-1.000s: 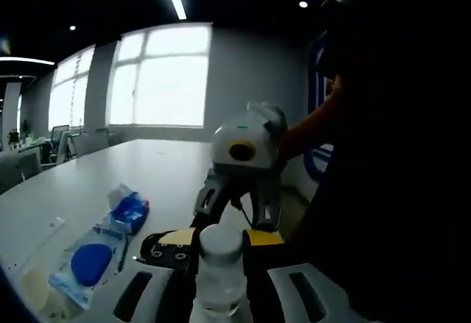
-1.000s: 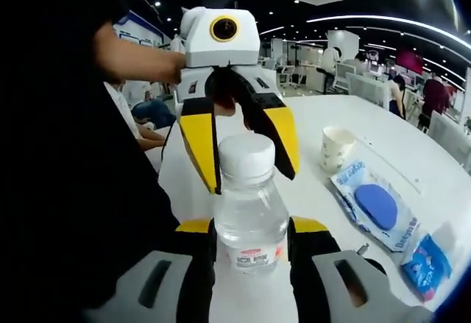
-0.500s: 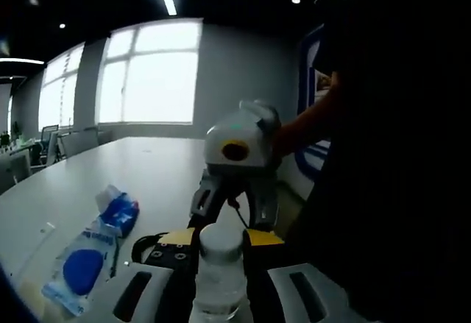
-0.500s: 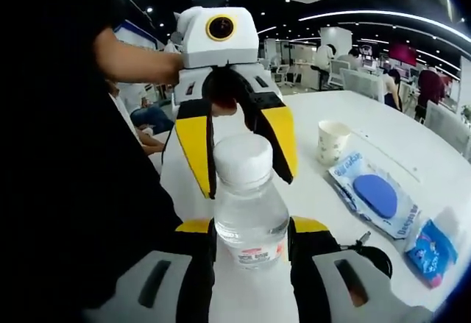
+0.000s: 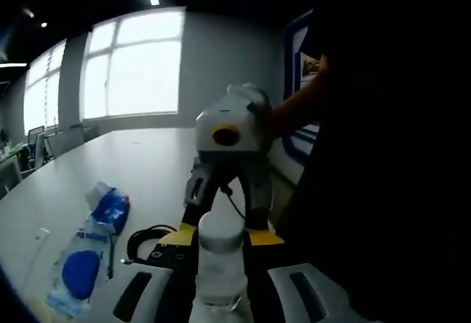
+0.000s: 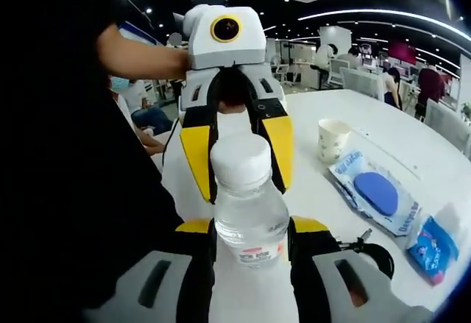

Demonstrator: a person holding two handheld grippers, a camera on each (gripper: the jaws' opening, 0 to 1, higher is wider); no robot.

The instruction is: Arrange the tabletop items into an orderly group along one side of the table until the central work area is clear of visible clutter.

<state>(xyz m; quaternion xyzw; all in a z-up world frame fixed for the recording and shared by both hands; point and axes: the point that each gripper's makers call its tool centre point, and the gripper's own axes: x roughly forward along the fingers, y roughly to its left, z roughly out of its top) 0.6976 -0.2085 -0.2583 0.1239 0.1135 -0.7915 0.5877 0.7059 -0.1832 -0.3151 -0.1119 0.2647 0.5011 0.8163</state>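
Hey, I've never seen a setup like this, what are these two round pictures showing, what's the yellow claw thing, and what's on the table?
There is no robot here. A person holds a two-jaw gripper in each hand, and a fisheye camera rides on each one, which is why both pictures are round.

The right gripper view looks along the right gripper, whose jaws are closed on a clear plastic water bottle with a white cap. The yellow and black claw facing it is the left gripper, held by the person's hand.

The left gripper view looks back the other way. The same bottle stands just in front of its jaws, which look open and not gripping it.

On the white table lie a paper cup, a clear packet with a blue oval, a small blue packet and a black cable.
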